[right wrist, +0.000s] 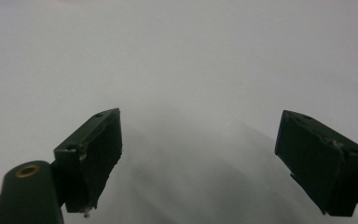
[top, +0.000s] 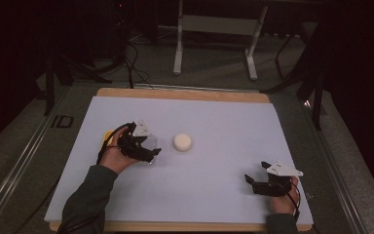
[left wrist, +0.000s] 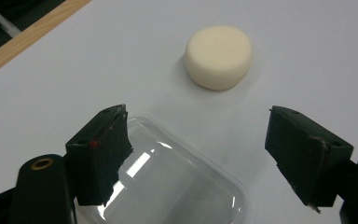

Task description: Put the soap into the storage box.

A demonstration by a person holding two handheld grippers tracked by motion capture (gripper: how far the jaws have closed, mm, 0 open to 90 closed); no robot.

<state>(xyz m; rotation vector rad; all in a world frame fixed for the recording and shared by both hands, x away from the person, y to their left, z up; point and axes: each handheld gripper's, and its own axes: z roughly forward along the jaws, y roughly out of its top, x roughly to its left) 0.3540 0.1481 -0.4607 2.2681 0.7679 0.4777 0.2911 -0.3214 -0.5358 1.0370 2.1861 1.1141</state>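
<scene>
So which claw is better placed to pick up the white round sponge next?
The left claw, probably: it hangs open just short of the white round sponge, jaws aimed at it. The right claw, also open, sits well apart near the table's front edge.

The right gripper [right wrist: 198, 158] holds its fingers [right wrist: 93, 149] spread wide above the white sheet [right wrist: 191, 60].

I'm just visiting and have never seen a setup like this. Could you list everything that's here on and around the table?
White sheet: one, white, covering the table top.
Table: one, wooden edge showing at the far side.
Round puck: one, cream, mid-sheet, lying apart from both grippers.
Clear plastic lid: one, transparent, on the sheet under the left gripper.
Yellow item: one, partly hidden behind the left hand; cannot tell what.
White stand: one, on the floor beyond the table.
Left gripper: black, open, near the puck.
Right gripper: black, open, near corner.
</scene>
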